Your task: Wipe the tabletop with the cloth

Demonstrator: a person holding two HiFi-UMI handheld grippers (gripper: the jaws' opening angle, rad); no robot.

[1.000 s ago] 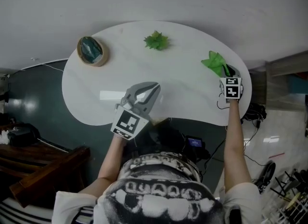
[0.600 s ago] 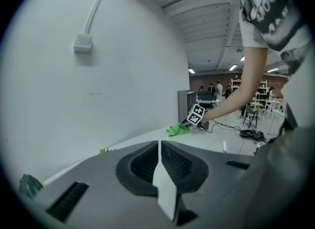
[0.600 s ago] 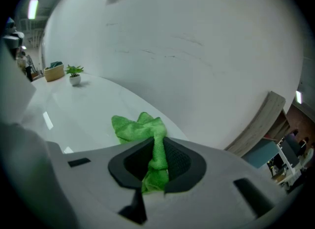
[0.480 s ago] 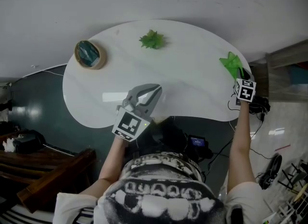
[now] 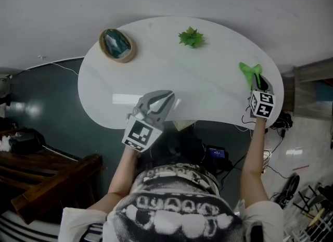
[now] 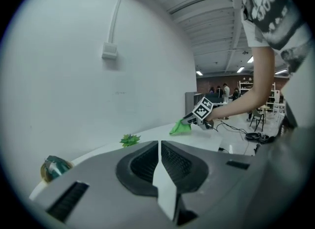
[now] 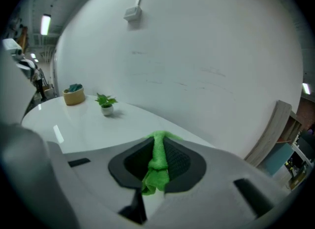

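The white rounded tabletop [image 5: 171,74] fills the middle of the head view. My right gripper [image 5: 256,82] sits at its right end, shut on a bright green cloth [image 5: 249,73] that sticks out ahead of the jaws onto the table. In the right gripper view the cloth [image 7: 157,161] is pinched between the two dark pads. My left gripper [image 5: 165,99] hovers over the table's near edge, jaws shut with nothing between them [image 6: 160,149]. From the left gripper view, the cloth [image 6: 180,127] and the right gripper [image 6: 192,120] show far off.
A small green potted plant [image 5: 191,37] stands at the back of the table, also seen as the plant [image 7: 105,103]. A round basket with a teal thing inside [image 5: 117,45] sits at the back left. A white wall runs behind the table; cables lie on the floor at right.
The right gripper with the cloth has swept along the table's right end, out to the right and then back a little towards me. The left gripper has stayed put; the head view shifted.
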